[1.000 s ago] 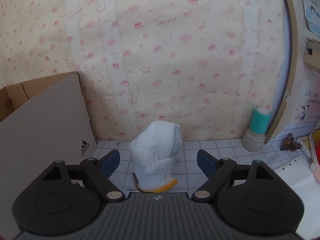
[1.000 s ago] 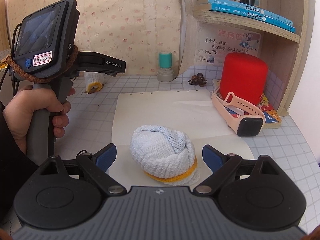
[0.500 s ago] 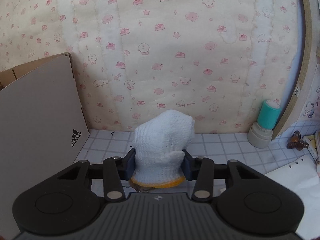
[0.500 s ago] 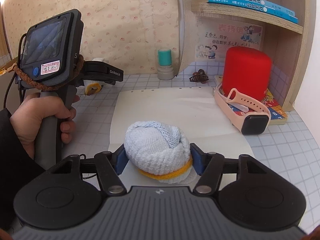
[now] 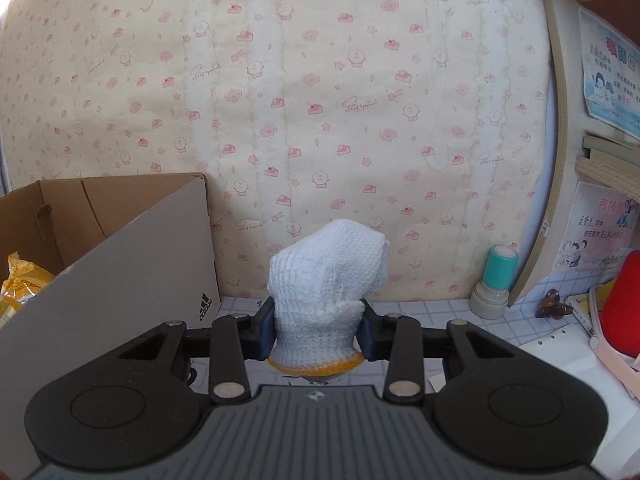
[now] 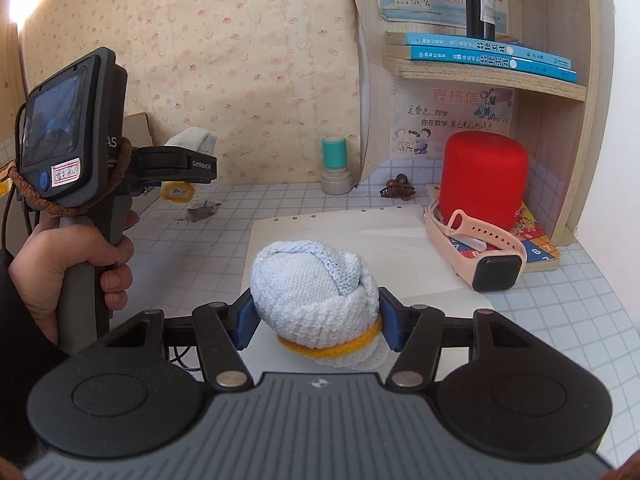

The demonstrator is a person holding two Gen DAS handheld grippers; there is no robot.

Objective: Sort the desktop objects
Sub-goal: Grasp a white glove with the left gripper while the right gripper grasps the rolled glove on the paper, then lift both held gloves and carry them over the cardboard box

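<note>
Left wrist only — yellow bag (image 5: 22, 284) in box (image 5: 96, 240)

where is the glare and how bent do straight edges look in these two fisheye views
Right wrist view: blown-out glare in the top-left corner, and the wooden shelf upright bows inward. Left wrist view: even, soft light with a faint bright patch at top left; the curved wooden shelf edge arcs strongly, while the white knitted glove with yellow cuff at centre stays sharp and undistorted.
</note>
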